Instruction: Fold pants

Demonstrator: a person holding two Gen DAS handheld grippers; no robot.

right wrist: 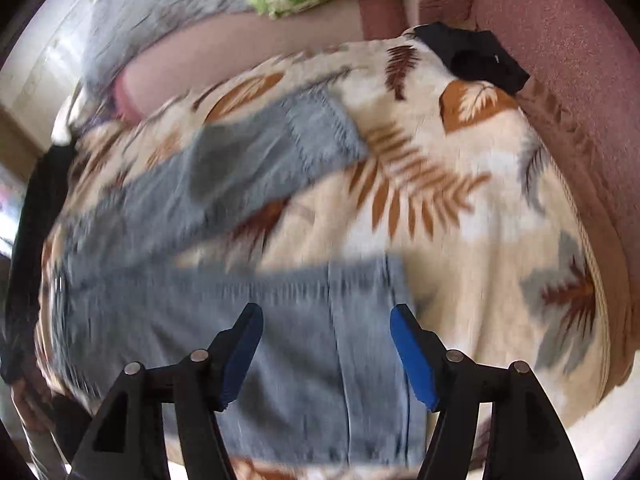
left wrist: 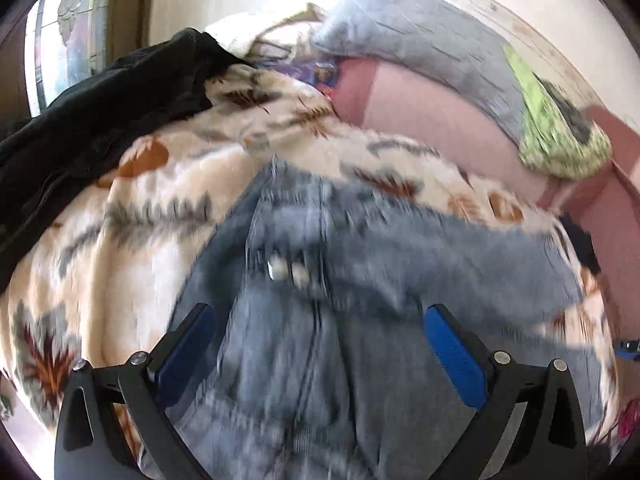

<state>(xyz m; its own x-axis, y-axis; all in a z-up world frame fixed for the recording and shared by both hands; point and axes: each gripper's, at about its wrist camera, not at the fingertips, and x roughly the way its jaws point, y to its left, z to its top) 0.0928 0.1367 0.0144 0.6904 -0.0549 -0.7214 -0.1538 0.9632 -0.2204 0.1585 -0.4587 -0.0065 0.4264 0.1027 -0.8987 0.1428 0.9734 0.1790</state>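
Observation:
Light blue jeans [left wrist: 320,320] lie spread on a cream blanket with a leaf print [left wrist: 120,220]. In the left wrist view the waist with its metal buttons [left wrist: 286,270] is just ahead of my left gripper [left wrist: 320,316], which is open and hovers over the denim. In the right wrist view the two legs [right wrist: 248,168] spread apart across the blanket [right wrist: 460,220]. My right gripper [right wrist: 326,316] is open above the nearer leg's hem end [right wrist: 360,300]. Both views are blurred by motion.
A black garment [left wrist: 100,112] lies on the blanket at the left. A grey pillow [left wrist: 420,36] and a green patterned pillow [left wrist: 560,132] rest on a pink sofa [right wrist: 560,60]. A small black cloth [right wrist: 472,56] lies at the blanket's far edge.

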